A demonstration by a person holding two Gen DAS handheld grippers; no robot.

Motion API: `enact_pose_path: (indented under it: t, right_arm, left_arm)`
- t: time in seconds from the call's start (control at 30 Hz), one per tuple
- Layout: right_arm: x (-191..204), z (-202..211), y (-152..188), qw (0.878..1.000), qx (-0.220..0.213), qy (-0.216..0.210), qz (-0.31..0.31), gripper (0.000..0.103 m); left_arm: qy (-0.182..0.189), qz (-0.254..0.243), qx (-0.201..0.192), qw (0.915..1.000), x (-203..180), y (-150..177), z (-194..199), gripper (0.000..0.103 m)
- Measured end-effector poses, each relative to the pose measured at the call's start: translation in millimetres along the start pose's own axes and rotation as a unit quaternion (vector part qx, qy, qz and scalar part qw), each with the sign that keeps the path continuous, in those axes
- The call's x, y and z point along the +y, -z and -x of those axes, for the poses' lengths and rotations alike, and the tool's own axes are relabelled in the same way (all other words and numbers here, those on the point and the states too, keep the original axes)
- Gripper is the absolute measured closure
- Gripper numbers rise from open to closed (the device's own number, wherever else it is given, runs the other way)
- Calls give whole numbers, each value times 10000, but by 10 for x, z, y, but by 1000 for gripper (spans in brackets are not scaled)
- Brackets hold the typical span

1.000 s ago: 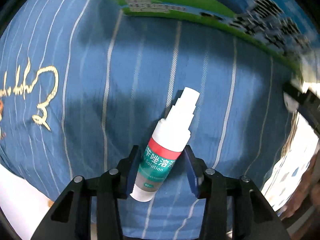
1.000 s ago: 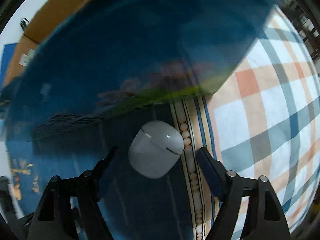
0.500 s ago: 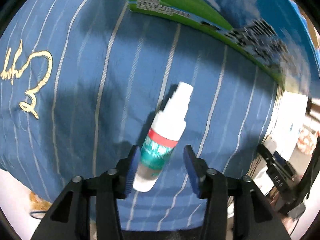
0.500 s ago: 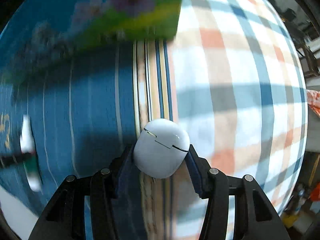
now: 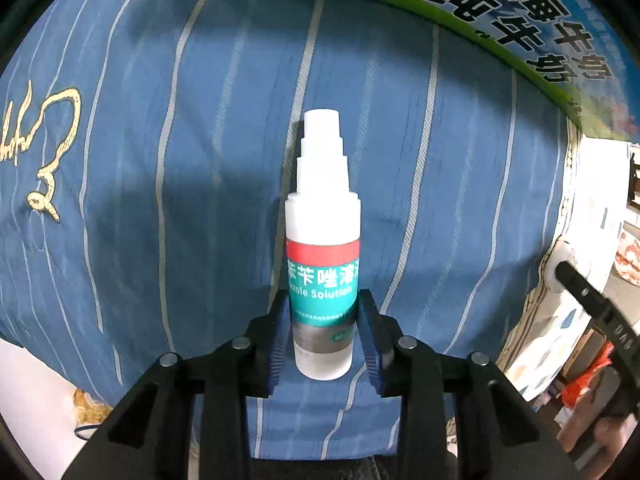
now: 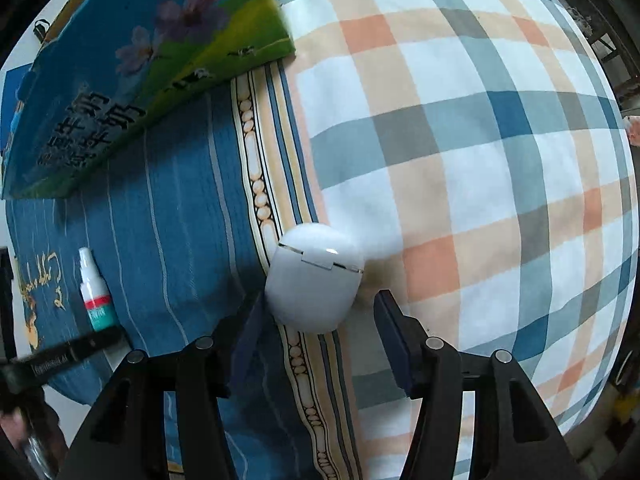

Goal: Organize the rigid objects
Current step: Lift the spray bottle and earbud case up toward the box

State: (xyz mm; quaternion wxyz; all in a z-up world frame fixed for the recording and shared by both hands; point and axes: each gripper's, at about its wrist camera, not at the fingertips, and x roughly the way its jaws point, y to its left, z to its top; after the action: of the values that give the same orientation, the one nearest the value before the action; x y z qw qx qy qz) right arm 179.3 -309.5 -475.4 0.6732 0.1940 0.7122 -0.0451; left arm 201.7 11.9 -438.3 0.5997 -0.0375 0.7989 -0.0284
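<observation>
Lying flat on the blue striped bedsheet (image 5: 400, 200), one spray bottle (image 5: 323, 256) has a teal-and-red label reading "Solution" under Chinese characters that include "唑溶". Long axis runs straight away from the left gripper (image 5: 323, 344), stepped white cap at the far end, base nearest the camera. The left jaws are closed onto the bottle's lower body, both pads touching its sides. Beyond the cap sits one blue-and-green carton (image 5: 520, 28) printed with big dark Chinese characters, including "牛奶". Gold cursive embroidery on the sheet, left of the bottle, not readable.

In the right wrist view, one white earbud case (image 6: 314, 280) lies on the bed where the blue sheet meets the plaid sheet (image 6: 460, 160), lid seam facing away from the right gripper (image 6: 316, 332). The right jaws are spread: left pad touches or nearly touches the case, right pad stands clear. Same bottle (image 6: 95, 292) is visible far left of the case.
</observation>
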Motion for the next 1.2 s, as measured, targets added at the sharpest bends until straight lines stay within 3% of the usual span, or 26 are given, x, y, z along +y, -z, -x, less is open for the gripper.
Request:
enact_pose_path:
  t: [0.17, 0.23, 0.37, 0.5, 0.67, 0.8, 0.87, 1.2]
  right_arm:
    - [77, -38, -157, 9997, 159, 122, -133, 43]
    - [76, -65, -192, 9995, 199, 189, -142, 43]
    - [309, -141, -139, 9967, 148, 767, 225, 52]
    - [589, -157, -99, 9899, 61, 1211, 731, 53]
    - [737, -76, 59, 9897, -85, 1121, 886, 54]
    - [700, 4, 408, 9908, -300, 929, 940, 54]
    - [753, 110, 392, 9903, -429, 856, 1005, 54]
    - [786, 985, 626, 9877, -973, 342, 1173, 54]
  left_arm:
    - [79, 477, 48, 9988, 125, -171, -102, 67]
    - [-90, 396, -116, 9991, 88, -198, -52, 67]
    - [-426, 193, -309, 9984, -3, -157, -62, 73]
    - [-420, 166, -444, 9980, -87, -38, -45, 73]
    - [-436, -89, -880, 9951, -220, 233, 191, 73]
    - [-265, -218, -1218, 9920, -381, 386, 402, 73]
    - [-200, -271, -1377, 9899, -406, 456, 519, 73]
    - [208, -444, -2042, 9777, -615, 594, 1299, 73]
